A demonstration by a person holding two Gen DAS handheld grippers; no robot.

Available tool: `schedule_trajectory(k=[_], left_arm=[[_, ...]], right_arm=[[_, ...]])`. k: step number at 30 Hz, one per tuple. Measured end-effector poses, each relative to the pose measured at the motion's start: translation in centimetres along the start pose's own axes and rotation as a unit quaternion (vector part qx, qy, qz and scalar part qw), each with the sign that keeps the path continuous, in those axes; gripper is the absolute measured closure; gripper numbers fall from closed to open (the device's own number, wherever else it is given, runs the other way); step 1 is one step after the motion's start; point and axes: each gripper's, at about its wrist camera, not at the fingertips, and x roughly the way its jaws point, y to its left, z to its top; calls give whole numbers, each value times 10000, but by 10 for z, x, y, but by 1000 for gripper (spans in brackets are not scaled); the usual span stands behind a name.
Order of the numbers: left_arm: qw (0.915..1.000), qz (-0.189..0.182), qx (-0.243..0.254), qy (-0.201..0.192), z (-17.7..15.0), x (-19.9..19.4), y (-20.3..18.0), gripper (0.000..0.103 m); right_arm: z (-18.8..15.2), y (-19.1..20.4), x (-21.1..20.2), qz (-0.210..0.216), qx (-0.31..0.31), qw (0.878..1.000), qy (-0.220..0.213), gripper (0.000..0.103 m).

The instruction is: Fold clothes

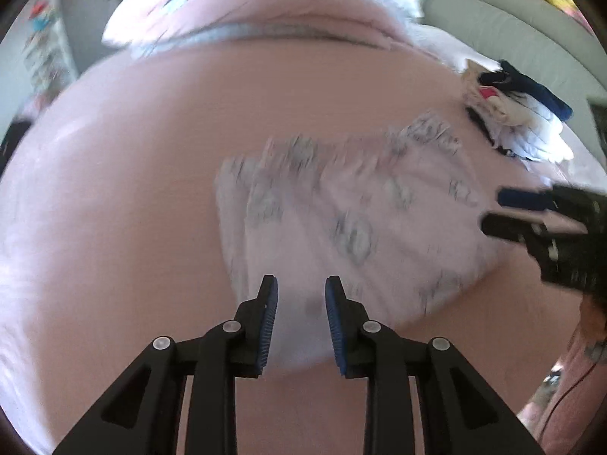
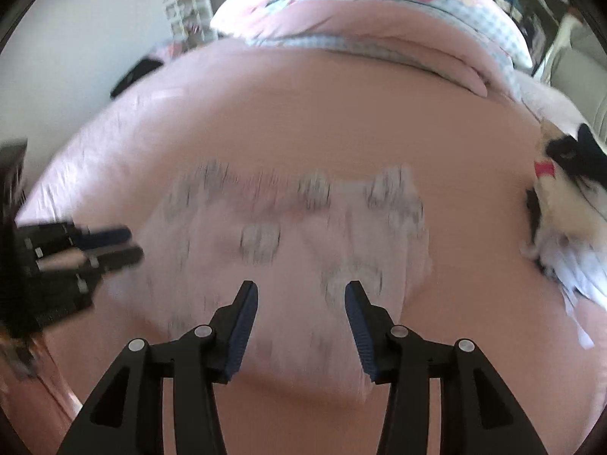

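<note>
A pale garment with a grey print (image 1: 341,223) lies spread on a pink bed (image 1: 114,197), blurred in both wrist views. The left gripper (image 1: 301,288) hangs above the garment's near edge, its jaws a narrow gap apart with cloth showing behind them; nothing is seen pinched between the blue pads. The right gripper (image 2: 301,292) hangs over the same near edge further along, its jaws standing wider and empty. Each gripper shows at the side of the other's view, beside the garment. A heap of other clothes (image 2: 569,204), dark, white and cream, sits well apart at the bed's right side, and a folded quilt (image 2: 379,19) lies at the far end
</note>
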Motion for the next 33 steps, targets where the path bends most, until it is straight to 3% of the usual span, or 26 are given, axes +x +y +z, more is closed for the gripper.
schedule_trajectory(k=[5,10,14,19,21,23,25,27,33], left_arm=[[9943,-348,-987,190,-33,-6,31,80],[9946,-318,-980,148,-36,-7,29,78],[9928,-357,-1124,218,-36,-2,26,62],[9945,-366,-978,85,-37,2,18,61],[9946,-392,-955,74,-37,6,18,66],[9939,-493,-988,21,-38,4,20,80],[9930,-591,-1020,-37,-38,1,21,86],[9928,-617,-1020,-100,-39,-1,21,88],[9957,-459,-780,-173,-39,-7,17,91]], right_arm=[[-41,-1,12,-250,666,9974,117,55],[-43,-11,29,-365,1136,9925,275,55],[-33,-14,38,-423,1466,9881,208,43],[-21,0,63,-461,1486,9877,169,37],[-15,10,75,-411,1409,9891,152,38],[-10,22,85,-299,1294,9911,114,44],[-5,34,93,-146,1171,9930,104,70],[1,49,97,-122,965,9952,88,80],[20,84,125,-228,709,9972,33,89]])
